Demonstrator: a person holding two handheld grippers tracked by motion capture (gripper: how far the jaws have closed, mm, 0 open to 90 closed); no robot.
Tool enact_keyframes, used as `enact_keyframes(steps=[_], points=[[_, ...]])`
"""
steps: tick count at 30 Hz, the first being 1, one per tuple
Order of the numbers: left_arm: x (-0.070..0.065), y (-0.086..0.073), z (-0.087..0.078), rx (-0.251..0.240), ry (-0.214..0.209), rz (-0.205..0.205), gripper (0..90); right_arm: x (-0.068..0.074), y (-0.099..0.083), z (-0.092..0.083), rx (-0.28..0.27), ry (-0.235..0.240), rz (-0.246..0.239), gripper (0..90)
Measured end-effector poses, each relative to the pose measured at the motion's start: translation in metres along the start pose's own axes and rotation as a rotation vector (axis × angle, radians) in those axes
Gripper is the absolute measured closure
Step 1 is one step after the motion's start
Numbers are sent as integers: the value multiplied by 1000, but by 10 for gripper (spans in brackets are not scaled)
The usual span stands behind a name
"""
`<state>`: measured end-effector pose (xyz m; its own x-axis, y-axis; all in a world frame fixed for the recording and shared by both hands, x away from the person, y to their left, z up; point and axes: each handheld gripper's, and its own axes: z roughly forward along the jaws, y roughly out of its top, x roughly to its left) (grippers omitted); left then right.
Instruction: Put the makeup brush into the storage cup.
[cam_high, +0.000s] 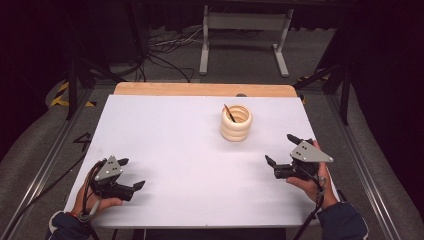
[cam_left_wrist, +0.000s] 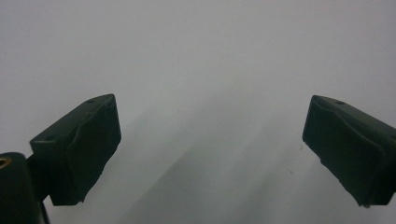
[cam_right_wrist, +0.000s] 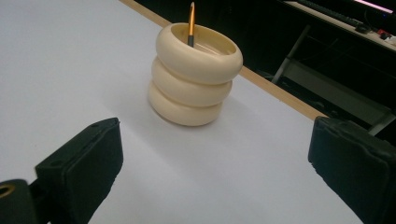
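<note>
Near the cream holder (cam_high: 236, 123), right gripper (cam_high: 280, 149) hovers, jaws spread.

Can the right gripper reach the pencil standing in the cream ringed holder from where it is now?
Probably yes. The right gripper is open and faces the ringed holder, with only bare white table between them. The pencil pokes above the rim, so it looks graspable from above.
</note>
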<state>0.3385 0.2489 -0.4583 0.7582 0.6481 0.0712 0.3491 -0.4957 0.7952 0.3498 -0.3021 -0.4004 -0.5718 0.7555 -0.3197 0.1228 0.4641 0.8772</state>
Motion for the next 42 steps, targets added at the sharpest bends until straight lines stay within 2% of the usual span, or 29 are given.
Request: enact_keyframes(steps=[19,42], points=[[0,0,1,0,-6,1,52,2,-21,-9,18,-6,11,38],[0,0,1,1,-3,3,52,-2,-49,-29,70,-4,49,39]])
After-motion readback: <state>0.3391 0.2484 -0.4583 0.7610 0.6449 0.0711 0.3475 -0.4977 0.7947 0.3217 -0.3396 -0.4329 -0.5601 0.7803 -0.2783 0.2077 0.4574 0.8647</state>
